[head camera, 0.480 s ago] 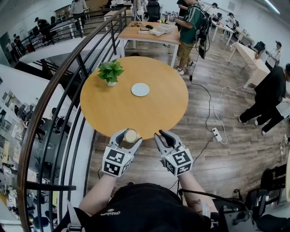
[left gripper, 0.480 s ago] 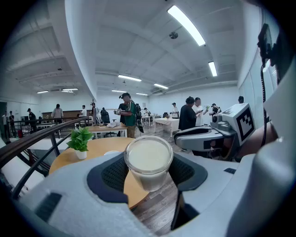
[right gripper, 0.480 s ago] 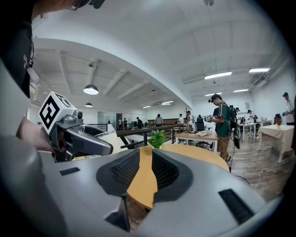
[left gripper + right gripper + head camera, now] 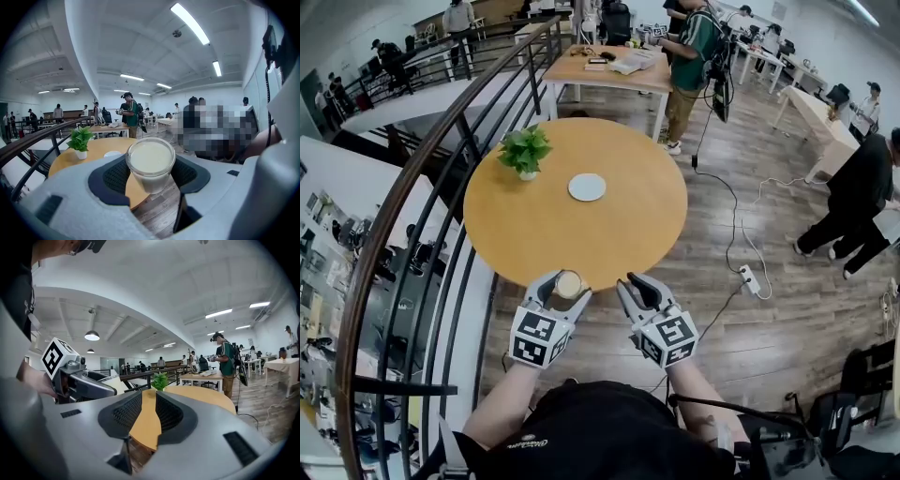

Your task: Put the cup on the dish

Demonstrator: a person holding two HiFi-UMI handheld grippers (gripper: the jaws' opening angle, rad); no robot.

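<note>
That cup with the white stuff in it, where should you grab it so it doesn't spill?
Grip the cup round its side wall, about halfway up, coming in level from the side, the way the left gripper holds it. It stands upright and its wide top looks full, so reaching from above seems risky. Its round wall fits between two jaws.

Open-plan office or lab on an upper level: curved metal railing [image 4: 403, 192] above a lower floor, wooden floor [image 4: 769, 319], round tabletop [image 4: 544, 234], worktables [image 4: 600, 73], people [image 4: 696, 47] standing about, ceiling strip lights [image 4: 190, 23].
</note>
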